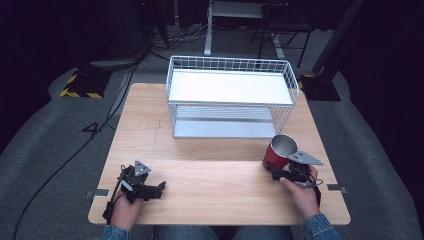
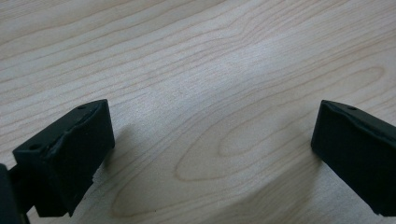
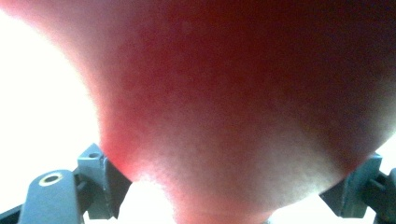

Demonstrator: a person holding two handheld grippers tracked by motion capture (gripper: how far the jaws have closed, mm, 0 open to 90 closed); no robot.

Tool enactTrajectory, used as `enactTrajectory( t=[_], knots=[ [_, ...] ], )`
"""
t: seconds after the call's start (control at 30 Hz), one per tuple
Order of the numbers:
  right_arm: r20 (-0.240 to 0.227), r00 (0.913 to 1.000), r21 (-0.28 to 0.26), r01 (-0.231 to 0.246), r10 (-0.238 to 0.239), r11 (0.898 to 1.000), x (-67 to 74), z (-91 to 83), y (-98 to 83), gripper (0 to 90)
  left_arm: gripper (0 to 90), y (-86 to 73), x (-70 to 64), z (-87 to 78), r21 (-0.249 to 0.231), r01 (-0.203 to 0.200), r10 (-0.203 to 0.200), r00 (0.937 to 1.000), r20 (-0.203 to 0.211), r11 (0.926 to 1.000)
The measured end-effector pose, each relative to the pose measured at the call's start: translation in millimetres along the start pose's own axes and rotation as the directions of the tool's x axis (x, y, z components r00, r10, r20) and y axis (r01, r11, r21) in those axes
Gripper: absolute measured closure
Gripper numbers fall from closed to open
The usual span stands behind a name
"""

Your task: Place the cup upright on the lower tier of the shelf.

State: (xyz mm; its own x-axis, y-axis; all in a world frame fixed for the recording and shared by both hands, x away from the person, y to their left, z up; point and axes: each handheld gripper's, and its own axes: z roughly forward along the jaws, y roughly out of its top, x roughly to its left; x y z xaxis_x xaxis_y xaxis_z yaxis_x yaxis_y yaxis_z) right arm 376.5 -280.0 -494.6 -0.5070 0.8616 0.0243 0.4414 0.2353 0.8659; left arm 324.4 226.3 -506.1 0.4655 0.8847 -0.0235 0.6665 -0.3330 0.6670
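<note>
Right hand-held gripper (image 1: 281,174) clamped on the red cup (image 1: 278,152), lifting it tilted, by the look. Left hand-held gripper (image 1: 155,190) open, idle on the surface (image 1: 210,175). Next, probably: carrying ahead to the wire rack (image 1: 230,95).

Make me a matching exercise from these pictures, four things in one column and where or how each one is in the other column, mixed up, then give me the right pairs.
Things:
1. cup
2. wire rack
3. left gripper
4. right gripper

Places or states:
A. stands at the far middle of the table, with two white shelves
B. jaws spread wide over bare wood, nothing between them
C. red outside, shiny metal inside, tilted, near the table's right side
D. closed around the red cup's side

Pairs: 1-C, 2-A, 3-B, 4-D
</note>
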Motion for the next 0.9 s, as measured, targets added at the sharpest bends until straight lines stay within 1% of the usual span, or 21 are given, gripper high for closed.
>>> enactTrajectory(
  t=[0.1,0.13,0.23,0.33,0.37,0.47,0.67,0.77,0.8,0.87,0.9],
  knots=[
    [-0.003,1.0,-0.003,0.002,-0.002,1.0,0.4,-3.8,7.0,17.7,0.6,-0.1,0.2,0.0,-0.003,0.0,0.0,1.0,0.001,1.0],
    [-0.002,1.0,-0.001,0.003,-0.003,1.0,0.3,-5.1,9.8,17.7,1.1,-0.5,0.3,-0.7,-0.004,0.008,-0.008,1.0,0.001,1.0],
    [-0.002,0.9999,0.001,-0.012,0.012,1.0,-0.2,-8.5,18.3,17.7,1.8,-0.8,1.0,-1.2,-0.006,0.008,-0.008,1.0,0.001,0.9999],
    [0.0,0.9999,0.001,-0.011,0.011,1.0,-0.7,-10.0,24.2,17.6,2.1,-0.9,1.0,-1.3,-0.007,0.009,-0.009,1.0,-0.001,0.9999],
    [-0.003,0.9999,0.0,-0.013,0.013,1.0,-1.0,-11.2,30.8,17.6,2.3,-1.3,0.8,-1.5,-0.008,0.011,-0.011,0.9999,-0.003,0.9999],
    [-0.011,0.9999,-0.003,-0.013,0.013,1.0,-1.2,-12.3,38.7,17.6,2.5,-1.8,0.5,-1.9,-0.01,0.011,-0.011,0.9999,-0.011,0.9999],
    [-0.029,0.9996,-0.005,-0.007,0.006,1.0,0.0,-11.4,54.1,17.6,3.0,-3.2,-0.3,-3.2,-0.01,0.013,-0.013,0.9999,-0.011,0.9999],
    [-0.035,0.9994,-0.002,-0.005,0.004,1.0,0.8,-9.9,58.6,17.6,4.4,-3.9,-0.1,-4.1,-0.011,0.009,-0.009,0.9999,-0.008,0.9999],
    [-0.041,0.9991,-0.001,0.009,-0.009,1.0,2.1,-7.4,63.5,17.6,5.1,-4.9,-0.3,-5.4,-0.012,0.002,-0.002,1.0,-0.002,0.9999],
    [-0.046,0.9989,0.0,0.013,-0.013,1.0,2.6,-6.4,65.0,17.7,7.1,-5.7,-0.4,-6.0,-0.018,-0.004,0.004,1.0,0.003,0.9998],
    [-0.048,0.9988,0.004,0.013,-0.013,1.0,3.7,-5.1,66.9,17.6,7.1,-7.0,-0.1,-7.5,-0.024,-0.016,0.016,0.9998,0.01,0.9996]
  ],
)
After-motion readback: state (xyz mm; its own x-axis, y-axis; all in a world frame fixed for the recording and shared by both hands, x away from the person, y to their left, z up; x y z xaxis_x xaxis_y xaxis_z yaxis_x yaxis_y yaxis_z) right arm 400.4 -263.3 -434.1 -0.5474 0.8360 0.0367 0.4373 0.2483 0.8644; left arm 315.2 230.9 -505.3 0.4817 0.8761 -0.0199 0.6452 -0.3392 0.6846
